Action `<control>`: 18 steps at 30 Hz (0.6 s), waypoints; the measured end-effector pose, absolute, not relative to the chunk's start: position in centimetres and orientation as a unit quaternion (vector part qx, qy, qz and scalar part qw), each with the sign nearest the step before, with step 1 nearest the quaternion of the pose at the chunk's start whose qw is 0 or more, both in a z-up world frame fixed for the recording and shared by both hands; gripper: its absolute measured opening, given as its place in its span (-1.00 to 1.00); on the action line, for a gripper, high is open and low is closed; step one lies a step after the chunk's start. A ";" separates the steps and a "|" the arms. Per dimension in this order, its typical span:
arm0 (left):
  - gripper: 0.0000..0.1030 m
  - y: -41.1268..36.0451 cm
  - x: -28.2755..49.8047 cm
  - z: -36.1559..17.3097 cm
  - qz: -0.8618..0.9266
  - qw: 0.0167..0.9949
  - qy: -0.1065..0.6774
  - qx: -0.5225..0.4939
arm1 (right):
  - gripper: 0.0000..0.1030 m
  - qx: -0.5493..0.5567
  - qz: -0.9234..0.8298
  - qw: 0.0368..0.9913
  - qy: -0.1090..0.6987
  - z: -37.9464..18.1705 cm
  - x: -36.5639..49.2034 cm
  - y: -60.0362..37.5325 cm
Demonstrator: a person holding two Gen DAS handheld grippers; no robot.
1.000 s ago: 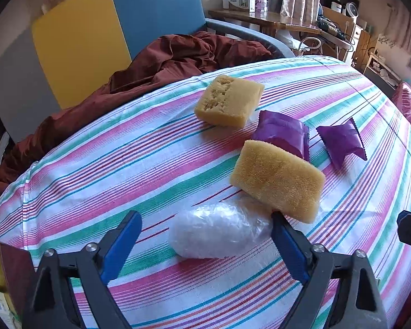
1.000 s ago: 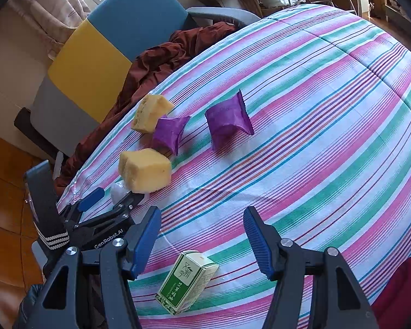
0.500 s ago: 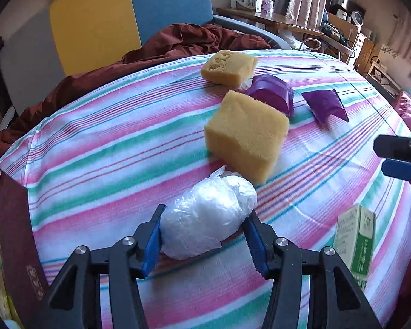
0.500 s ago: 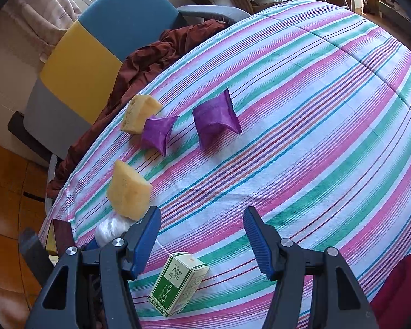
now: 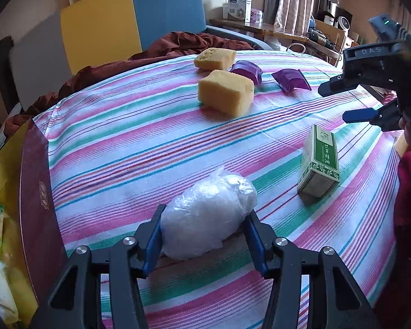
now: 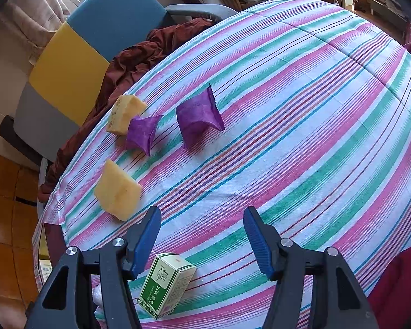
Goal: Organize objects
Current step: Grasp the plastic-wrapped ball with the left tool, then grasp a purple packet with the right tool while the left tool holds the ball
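Striped cloth (image 5: 128, 148) covers the table; near its edge the left gripper (image 5: 202, 235) has just clamped a plastic-wrapped white bundle (image 5: 208, 213). Slippery film could slide free when lifted. The right gripper (image 6: 202, 235) hangs open, empty, over a green box (image 6: 165, 285).
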State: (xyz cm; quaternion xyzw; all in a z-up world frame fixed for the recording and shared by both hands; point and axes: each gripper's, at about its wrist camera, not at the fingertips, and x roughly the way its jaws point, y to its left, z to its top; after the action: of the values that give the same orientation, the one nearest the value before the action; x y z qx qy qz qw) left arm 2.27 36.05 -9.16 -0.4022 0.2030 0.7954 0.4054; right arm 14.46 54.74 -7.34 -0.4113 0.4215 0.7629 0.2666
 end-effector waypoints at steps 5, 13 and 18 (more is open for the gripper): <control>0.06 35.7 2.9 -9.4 0.805 0.412 0.209 -0.372 | 0.23 -0.424 0.775 0.256 0.392 -6.9 13.5 53.7; 0.06 35.5 2.6 -9.6 0.805 0.418 0.199 -0.370 | 0.23 -0.468 0.818 0.237 0.235 -4.2 6.8 53.2; 0.06 35.6 2.2 -9.7 0.803 0.425 0.186 -0.374 | 0.23 -0.507 0.823 0.232 0.110 -4.7 1.0 53.6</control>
State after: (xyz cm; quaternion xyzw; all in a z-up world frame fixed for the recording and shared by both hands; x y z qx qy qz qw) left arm 2.24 35.57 -9.71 -0.3744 0.1861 0.8030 0.4247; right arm 0.98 53.63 -4.69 -0.5072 0.1097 0.8227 0.2320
